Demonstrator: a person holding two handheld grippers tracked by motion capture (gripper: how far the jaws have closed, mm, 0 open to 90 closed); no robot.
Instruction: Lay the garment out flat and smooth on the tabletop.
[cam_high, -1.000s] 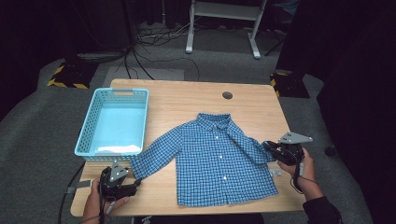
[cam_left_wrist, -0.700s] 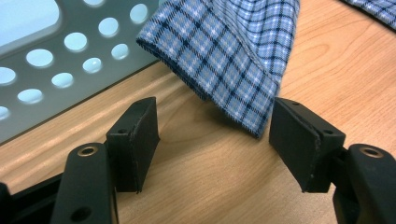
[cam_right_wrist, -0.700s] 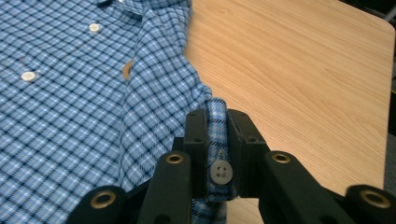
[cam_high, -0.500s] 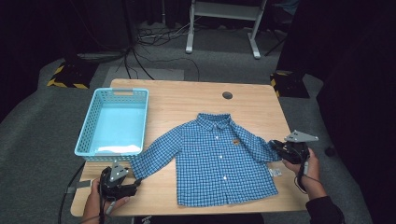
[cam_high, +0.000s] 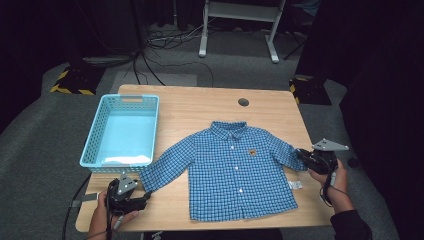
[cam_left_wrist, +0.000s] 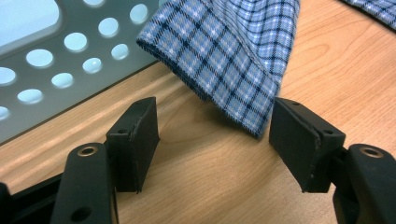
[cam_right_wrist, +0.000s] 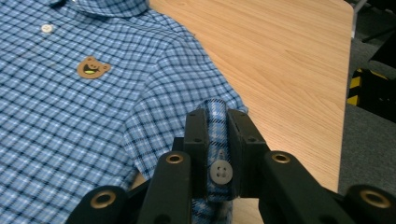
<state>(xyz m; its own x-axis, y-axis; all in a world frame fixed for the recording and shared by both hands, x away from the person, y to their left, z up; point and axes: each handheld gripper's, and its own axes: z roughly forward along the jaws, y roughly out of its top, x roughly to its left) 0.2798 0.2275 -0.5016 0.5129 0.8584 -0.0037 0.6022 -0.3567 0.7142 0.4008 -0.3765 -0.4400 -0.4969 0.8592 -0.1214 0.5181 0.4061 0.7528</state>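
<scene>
One blue checked shirt (cam_high: 235, 170) lies flat, front up, on the wooden surface (cam_high: 200, 107), collar toward the far edge, hem toward the person. Its body runs near-to-far; the two sleeves spread out to either side. One light blue basket (cam_high: 122, 131) stands on the left part of the surface, just beside the left sleeve.

Right gripper (cam_high: 312, 159): fingers (cam_right_wrist: 198, 140) closed on the right sleeve cuff (cam_right_wrist: 215, 154), a grey button showing between them. The cuff fabric stands up on edge in the grip.

Left gripper (cam_high: 131, 196): fingers (cam_left_wrist: 135, 140) spread wide, holding nothing. The left sleeve cuff (cam_left_wrist: 233, 88) lies directly ahead of them, between the two pads and slightly beyond their tips, its end slightly lifted off the wood. The right-hand pad sits just beside the cuff corner; I cannot tell whether it touches. The basket wall is just behind the cuff on the left.

Judgement: the coming move turns on the left side. The cuff is already in line with the open fingers, so a short advance along the sleeve's axis and a close should take it.

Count: one shirt, one basket, two grippers, one small white tag (cam_high: 295, 185) on the surface near the right hem.
</scene>
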